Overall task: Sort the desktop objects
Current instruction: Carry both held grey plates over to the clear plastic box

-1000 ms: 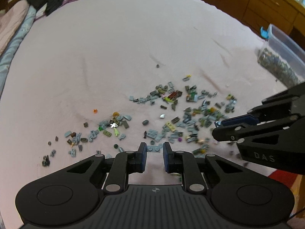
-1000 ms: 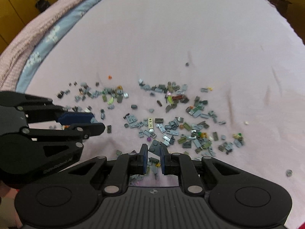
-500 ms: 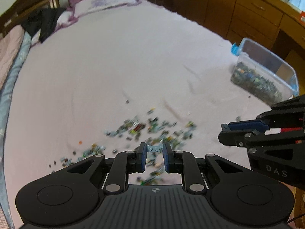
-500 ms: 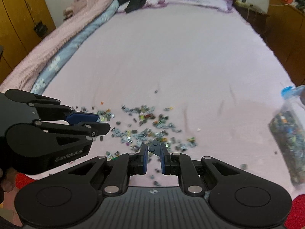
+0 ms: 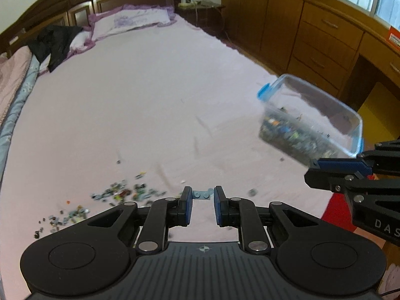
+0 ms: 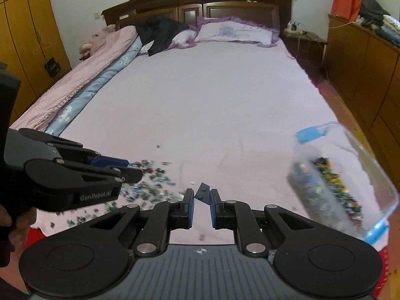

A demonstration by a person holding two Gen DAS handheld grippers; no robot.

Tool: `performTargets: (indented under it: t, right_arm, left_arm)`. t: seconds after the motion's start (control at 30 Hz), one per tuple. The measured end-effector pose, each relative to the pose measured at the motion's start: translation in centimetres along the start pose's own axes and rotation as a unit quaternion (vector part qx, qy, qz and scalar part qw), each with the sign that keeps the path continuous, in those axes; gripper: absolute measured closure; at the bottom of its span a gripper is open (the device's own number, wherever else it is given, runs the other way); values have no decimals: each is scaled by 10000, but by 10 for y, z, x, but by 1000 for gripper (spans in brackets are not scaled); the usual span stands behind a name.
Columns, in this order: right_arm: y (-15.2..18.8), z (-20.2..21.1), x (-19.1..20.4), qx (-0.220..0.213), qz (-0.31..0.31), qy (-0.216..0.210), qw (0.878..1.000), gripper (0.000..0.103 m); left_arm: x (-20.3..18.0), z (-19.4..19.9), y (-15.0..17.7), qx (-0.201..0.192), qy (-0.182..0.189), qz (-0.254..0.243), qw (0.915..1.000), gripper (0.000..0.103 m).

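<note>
1. Two handheld grippers are hovering above a bed covered with a pale pink sheet [image 6: 200,105].
2. The left gripper [image 5: 203,196] is clamping a small light grey plate [image 5: 203,195] between its blue-padded fingertips; the plate is lying flat, studs up, bridging the gap between the pads.
3. The right gripper [image 6: 200,196] is clamping a dark grey wedge plate [image 6: 203,192], which is sitting tilted, with one pointed corner sticking up above the pads.
4. Each gripper is showing in the other's view: the right gripper is reaching in from the right edge of the left wrist view, and the left gripper is reaching in from the left edge of the right wrist view, gripped by a hand [image 6: 10,225] at the frame's edge.
5. A scatter of small bricks [image 6: 150,182] is lying loose on the sheet, below and to the left of both grippers, well apart from the box.
6. A clear plastic box [image 6: 370,165] with blue latches is resting near the bed's right edge, ahead and to the right of the right gripper; its bottom is holding a thick layer of mixed small bricks. It is looking blurred in both views.
7. A purple-trimmed pillow [image 6: 237,31] and a black garment [image 6: 162,31] are lying at the head of the bed, against the dark wooden headboard [image 6: 200,2].
8. A folded pink and blue quilt [image 6: 82,85] is running along the bed's left side.
9. Wooden cabinets [image 5: 312,32] are lining the room to the right of the bed.
</note>
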State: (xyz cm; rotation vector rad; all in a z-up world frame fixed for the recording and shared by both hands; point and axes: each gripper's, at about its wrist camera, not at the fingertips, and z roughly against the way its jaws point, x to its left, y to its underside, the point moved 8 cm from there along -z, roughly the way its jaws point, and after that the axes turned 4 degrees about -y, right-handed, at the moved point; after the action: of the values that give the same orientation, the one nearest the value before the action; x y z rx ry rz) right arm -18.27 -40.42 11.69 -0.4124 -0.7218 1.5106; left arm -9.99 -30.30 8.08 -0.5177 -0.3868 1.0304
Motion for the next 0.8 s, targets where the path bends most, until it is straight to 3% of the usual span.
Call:
performTargets:
  t: [0.3,0.53,0.8]
  right_arm:
    - [11,50,-84,-124,-373,106,9992,89]
    - [8,50,-121,-134,-664,280,9973,89]
    - [-19,51,-151,-497,-908,778,9916,89]
  left_arm:
    - [-76,17,-30,-184,6,-361,9992,83]
    - [-97,6,-49,-182,194,-529,9982,83]
    - [-115,-13,-84,-454,501,-705,9952,83]
